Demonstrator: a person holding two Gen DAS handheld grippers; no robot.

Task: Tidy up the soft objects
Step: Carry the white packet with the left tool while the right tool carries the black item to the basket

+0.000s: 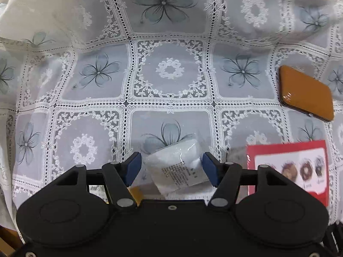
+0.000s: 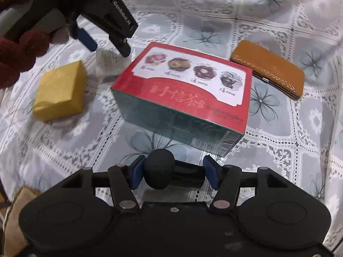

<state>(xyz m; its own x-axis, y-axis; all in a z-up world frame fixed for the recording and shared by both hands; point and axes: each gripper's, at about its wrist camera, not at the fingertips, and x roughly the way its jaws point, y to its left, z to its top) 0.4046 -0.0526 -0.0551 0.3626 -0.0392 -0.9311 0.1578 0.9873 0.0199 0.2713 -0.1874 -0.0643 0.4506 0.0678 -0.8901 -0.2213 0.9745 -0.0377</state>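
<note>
The left gripper (image 1: 171, 169) stands apart around the small white plastic-wrapped packet (image 1: 178, 167), apparently to grasp it. The right gripper (image 2: 171, 174) is clamped on a black rounded foam-like object (image 2: 158, 173), seemingly for carrying.

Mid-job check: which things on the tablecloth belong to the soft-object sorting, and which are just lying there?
In play:
- white plastic-wrapped packet, between the open fingers of the left gripper
- black padded piece, clamped in the right gripper

Lying about:
- red tea box, looks rigid
- tan case, looks rigid
- yellow wrapped block, softness unclear
</note>
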